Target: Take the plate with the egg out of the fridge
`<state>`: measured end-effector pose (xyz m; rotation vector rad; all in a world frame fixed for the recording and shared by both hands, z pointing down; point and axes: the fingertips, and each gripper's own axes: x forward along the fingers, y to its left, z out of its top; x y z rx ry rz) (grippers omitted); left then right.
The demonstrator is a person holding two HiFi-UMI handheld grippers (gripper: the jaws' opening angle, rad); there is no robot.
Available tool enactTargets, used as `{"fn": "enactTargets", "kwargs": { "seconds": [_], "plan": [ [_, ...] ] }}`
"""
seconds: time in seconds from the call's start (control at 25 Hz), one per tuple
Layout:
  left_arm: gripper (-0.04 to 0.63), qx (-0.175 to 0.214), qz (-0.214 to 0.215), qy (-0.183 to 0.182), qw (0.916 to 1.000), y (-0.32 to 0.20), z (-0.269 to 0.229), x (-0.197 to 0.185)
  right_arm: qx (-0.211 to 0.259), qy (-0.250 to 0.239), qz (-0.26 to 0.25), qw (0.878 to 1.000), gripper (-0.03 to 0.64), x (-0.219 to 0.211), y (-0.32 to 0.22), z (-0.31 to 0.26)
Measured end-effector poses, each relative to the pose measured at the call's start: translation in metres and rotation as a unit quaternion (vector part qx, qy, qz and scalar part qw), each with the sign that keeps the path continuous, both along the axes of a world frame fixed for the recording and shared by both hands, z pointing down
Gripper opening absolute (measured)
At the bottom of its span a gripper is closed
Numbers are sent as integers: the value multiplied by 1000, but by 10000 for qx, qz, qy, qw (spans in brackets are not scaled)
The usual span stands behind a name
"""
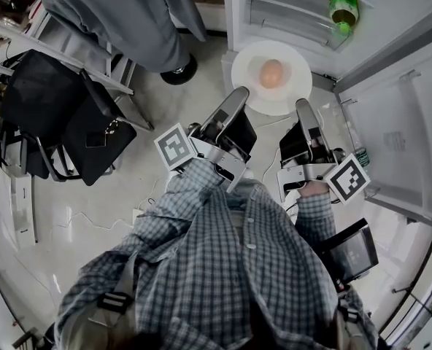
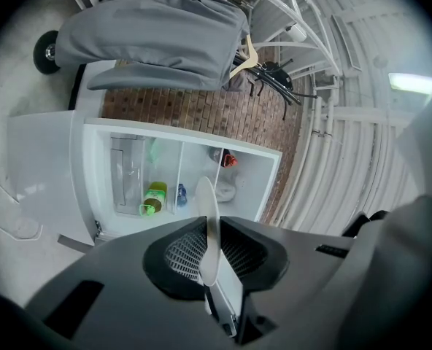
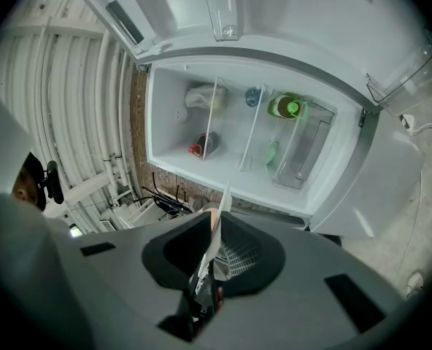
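Observation:
A white plate [image 1: 254, 93] with a brown egg [image 1: 271, 73] on it is held level above the floor, just in front of the open fridge [image 1: 391, 42]. My left gripper [image 1: 238, 95] is shut on the plate's near left rim. My right gripper [image 1: 304, 106] is shut on its near right rim. In the left gripper view the plate [image 2: 208, 224] shows edge-on between the jaws of that gripper [image 2: 210, 265]. In the right gripper view the plate's rim [image 3: 217, 228] is pinched in the right gripper [image 3: 207, 261], with a sliver of egg beside it.
The fridge door [image 1: 406, 137] stands open at the right. A green bottle [image 1: 343, 6] lies on a shelf inside. A person in grey [image 1: 128, 13] stands at the upper left beside a black chair [image 1: 63, 115]. A dark screen [image 1: 351, 250] hangs by my right side.

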<state>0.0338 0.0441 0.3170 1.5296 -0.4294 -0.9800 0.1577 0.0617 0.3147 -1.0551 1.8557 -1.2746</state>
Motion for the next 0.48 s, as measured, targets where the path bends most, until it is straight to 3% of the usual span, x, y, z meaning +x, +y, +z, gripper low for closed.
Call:
{"fn": "enactTargets", "kwargs": {
  "seconds": [0.48],
  "plan": [
    [62, -94, 122, 34, 9999, -6, 4, -13, -96, 29, 101, 9999, 48, -14, -5, 2]
  ]
}}
